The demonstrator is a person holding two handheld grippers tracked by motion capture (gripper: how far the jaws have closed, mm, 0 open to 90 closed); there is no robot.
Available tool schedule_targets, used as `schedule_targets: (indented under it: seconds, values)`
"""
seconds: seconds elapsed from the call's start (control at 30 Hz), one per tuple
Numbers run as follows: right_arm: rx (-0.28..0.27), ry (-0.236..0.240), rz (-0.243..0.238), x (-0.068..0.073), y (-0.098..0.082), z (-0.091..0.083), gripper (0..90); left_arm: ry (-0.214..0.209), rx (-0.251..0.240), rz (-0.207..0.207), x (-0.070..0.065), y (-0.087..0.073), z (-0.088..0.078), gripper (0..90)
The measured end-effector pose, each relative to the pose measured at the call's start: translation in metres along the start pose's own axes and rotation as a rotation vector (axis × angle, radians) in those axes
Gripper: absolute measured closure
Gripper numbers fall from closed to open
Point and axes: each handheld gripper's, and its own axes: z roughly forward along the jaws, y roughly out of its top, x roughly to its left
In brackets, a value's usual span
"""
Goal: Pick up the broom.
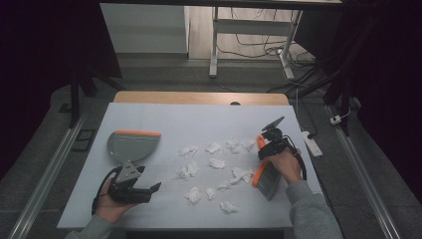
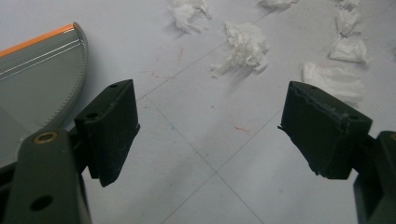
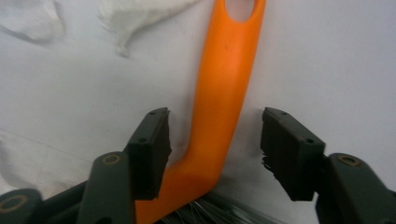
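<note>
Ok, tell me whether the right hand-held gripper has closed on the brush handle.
Not yet: the right hand-held gripper straddles the orange brush handle, with a gap at the right pad.

Orange brush handle [image 3: 223,88] between parted fingers [image 3: 149,149]

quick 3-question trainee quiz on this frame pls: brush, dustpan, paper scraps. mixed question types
1. True or false: the right gripper already clamps the brush handle.
2. Which thing lies nearest the left gripper? A) the dustpan B) the brush bristles C) the power strip
3. Fill in: the paper scraps lie scattered on the table between the dustpan and the ____.

Key
1. False: the handle sits between the jaws, but gaps show on both sides of it in the right gripper view.
2. A: the dustpan lies beside the open left jaws.
3. Brush.
</note>
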Motion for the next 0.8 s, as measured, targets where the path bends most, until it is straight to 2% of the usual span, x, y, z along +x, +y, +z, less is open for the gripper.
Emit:
schedule_targets:
  seconds: [0.23,0.37,0.6,0.8]
  values:
    - [-0.012,-0.020,0.052,0.001,-0.002,-0.002,63.6,0.000,-0.002,0.002,0.000,-0.001,-0.001,19.8]
    - [-0.029,-0.034,0.107,0.001,-0.004,-0.002,69.4,0.001,-0.002,0.004,-0.001,-0.001,-0.001,19.8]
    - [-0.053,-0.035,0.099,0.002,-0.008,-0.002,70.1,0.001,-0.003,0.005,-0.002,-0.001,-0.001,19.9]
    - [-0.069,-0.023,0.064,0.000,-0.010,-0.003,70.4,0.004,0.001,0.005,0.000,-0.002,-0.001,20.0]
